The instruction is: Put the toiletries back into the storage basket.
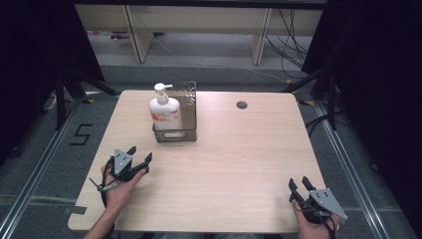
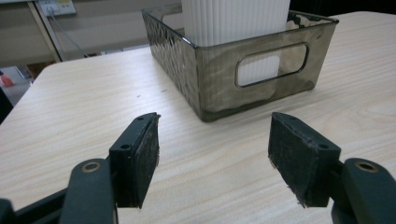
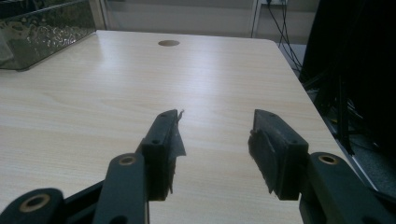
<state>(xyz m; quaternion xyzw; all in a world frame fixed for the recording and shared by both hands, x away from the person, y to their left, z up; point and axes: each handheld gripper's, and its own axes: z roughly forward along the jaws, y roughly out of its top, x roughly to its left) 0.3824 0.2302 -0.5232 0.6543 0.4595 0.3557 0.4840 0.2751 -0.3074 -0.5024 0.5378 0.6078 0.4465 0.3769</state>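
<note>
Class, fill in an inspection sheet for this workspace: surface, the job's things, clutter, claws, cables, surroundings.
Surface: pale wood table with a round hole near the far edge.
Job's things: white pump bottle standing upright inside a smoky clear bin.
Clutter: nothing seen.
Claws: left claw open, aimed at the bin; right claw open at the near right corner; both hold nothing.
Cables: black cables on the floor beyond the table.
Surroundings: black curtains, floor marking "5".
</note>
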